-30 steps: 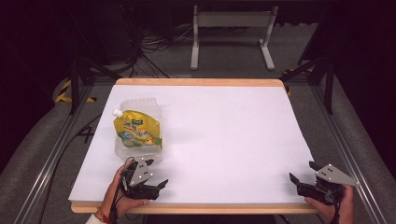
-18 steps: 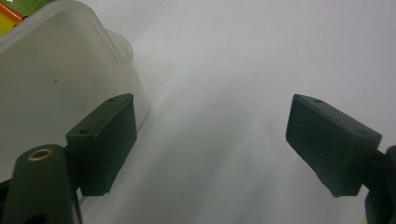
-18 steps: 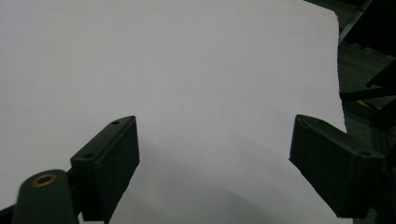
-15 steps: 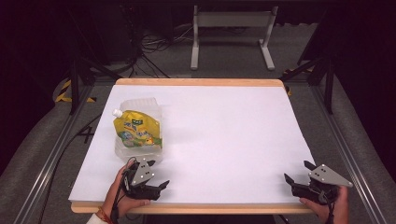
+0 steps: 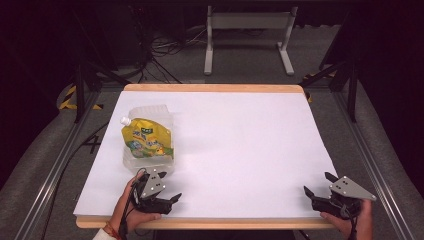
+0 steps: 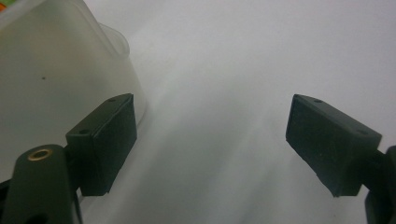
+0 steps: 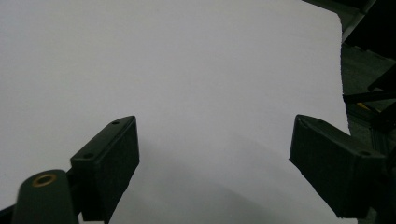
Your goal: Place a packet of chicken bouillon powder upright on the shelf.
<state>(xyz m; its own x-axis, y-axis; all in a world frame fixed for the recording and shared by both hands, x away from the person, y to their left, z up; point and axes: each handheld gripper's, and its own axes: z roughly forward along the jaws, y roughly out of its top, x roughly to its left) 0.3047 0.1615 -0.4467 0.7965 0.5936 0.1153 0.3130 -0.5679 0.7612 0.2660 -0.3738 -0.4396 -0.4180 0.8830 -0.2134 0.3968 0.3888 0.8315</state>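
The yellow pouch (image 5: 146,141) lies on a clear tub (image 5: 148,159) at the left side of the white counter (image 5: 240,145). The left tool (image 5: 161,196) sits just beside the tub, wide open, holding nothing. The right tool (image 5: 320,186) waits at the near right corner, wide open and empty too.
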